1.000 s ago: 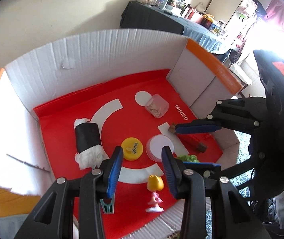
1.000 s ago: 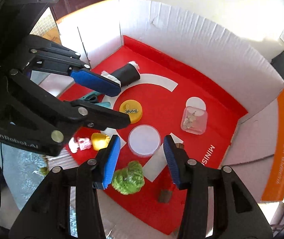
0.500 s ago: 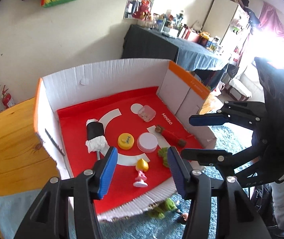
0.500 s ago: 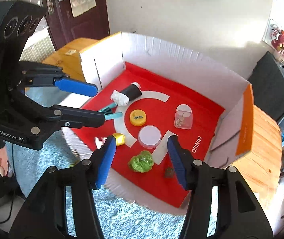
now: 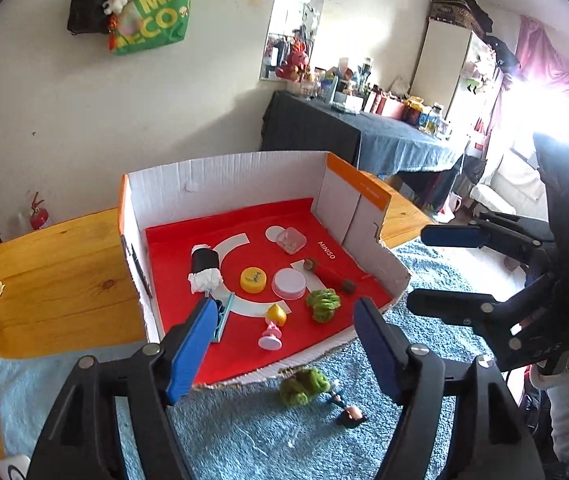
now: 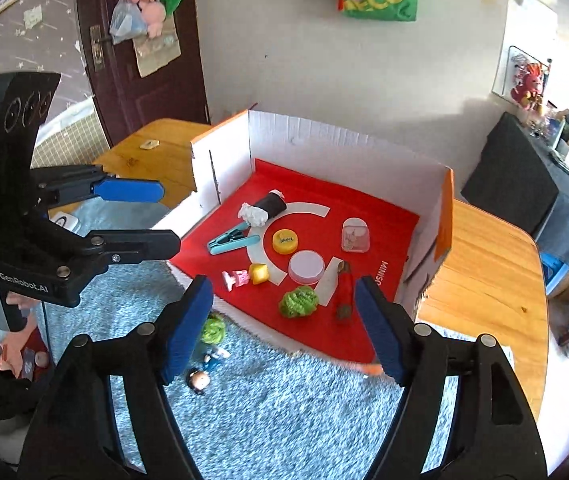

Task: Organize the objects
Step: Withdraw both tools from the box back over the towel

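Your left gripper (image 5: 284,344) hangs with its jaws spread wide and nothing between them, "GenRobot.AI" readable on its body in the right wrist view. On the wall behind hangs a green bag (image 5: 150,20) lettered "MEG… ECO". Below it the open cardboard box (image 5: 244,176) sits on a wooden table (image 5: 52,280), its red liner printed "MINISO" (image 5: 327,249) near the right wall. Inside, from the left — a black roll (image 5: 204,268), a teal clip (image 6: 232,239), a yellow cap (image 5: 253,279), a white disc (image 5: 289,283), a green fuzzy ball (image 5: 323,303). Another green ball (image 5: 303,386) lies outside on the blue towel (image 5: 244,432). Your right gripper (image 6: 284,332) is wide too — empty, above the box's torn front edge.
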Action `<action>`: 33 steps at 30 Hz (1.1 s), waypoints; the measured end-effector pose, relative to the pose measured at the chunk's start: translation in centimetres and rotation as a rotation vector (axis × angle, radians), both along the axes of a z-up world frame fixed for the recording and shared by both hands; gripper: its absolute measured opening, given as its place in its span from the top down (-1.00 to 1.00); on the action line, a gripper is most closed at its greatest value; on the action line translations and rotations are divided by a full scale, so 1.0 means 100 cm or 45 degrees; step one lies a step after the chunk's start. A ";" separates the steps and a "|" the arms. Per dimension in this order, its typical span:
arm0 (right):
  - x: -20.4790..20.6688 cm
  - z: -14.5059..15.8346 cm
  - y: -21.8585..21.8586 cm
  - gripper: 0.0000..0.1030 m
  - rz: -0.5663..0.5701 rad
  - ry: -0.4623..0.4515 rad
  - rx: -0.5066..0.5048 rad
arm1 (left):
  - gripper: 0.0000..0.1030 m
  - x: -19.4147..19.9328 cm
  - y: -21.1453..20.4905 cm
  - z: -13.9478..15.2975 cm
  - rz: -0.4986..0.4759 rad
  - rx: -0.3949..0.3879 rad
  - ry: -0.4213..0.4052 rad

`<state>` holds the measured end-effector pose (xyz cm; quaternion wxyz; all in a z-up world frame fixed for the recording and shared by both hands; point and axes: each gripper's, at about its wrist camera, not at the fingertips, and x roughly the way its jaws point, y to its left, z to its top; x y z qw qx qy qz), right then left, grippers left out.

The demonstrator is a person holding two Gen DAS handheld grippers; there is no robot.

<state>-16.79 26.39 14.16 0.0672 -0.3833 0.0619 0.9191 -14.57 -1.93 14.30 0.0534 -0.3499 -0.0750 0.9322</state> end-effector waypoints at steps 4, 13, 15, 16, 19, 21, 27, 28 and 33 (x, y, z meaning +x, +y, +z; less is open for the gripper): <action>0.014 -0.002 -0.009 -0.52 -0.024 0.046 0.001 | -0.51 0.015 0.002 -0.002 0.033 0.006 0.031; 0.043 -0.013 -0.031 -0.65 -0.117 0.130 0.032 | -0.69 0.050 0.010 -0.012 0.146 -0.013 0.097; 0.048 -0.018 -0.036 -0.65 -0.145 0.138 0.043 | -0.76 0.056 0.013 -0.015 0.163 -0.024 0.108; 0.050 -0.022 -0.038 -0.65 -0.158 0.142 0.043 | -0.76 0.060 0.014 -0.018 0.175 -0.025 0.111; 0.056 -0.032 -0.043 -0.66 -0.191 0.152 0.035 | -0.81 0.067 0.016 -0.024 0.202 -0.022 0.107; 0.057 -0.037 -0.044 -0.66 -0.213 0.159 0.031 | -0.86 0.071 0.018 -0.029 0.222 -0.017 0.101; 0.065 -0.051 -0.047 -0.70 -0.270 0.177 0.006 | -0.89 0.080 0.026 -0.041 0.269 -0.053 0.094; 0.066 -0.053 -0.047 -0.71 -0.277 0.177 0.006 | -0.89 0.082 0.027 -0.043 0.270 -0.046 0.091; 0.073 -0.064 -0.048 -0.72 -0.319 0.179 -0.004 | -0.92 0.086 0.032 -0.055 0.305 -0.033 0.077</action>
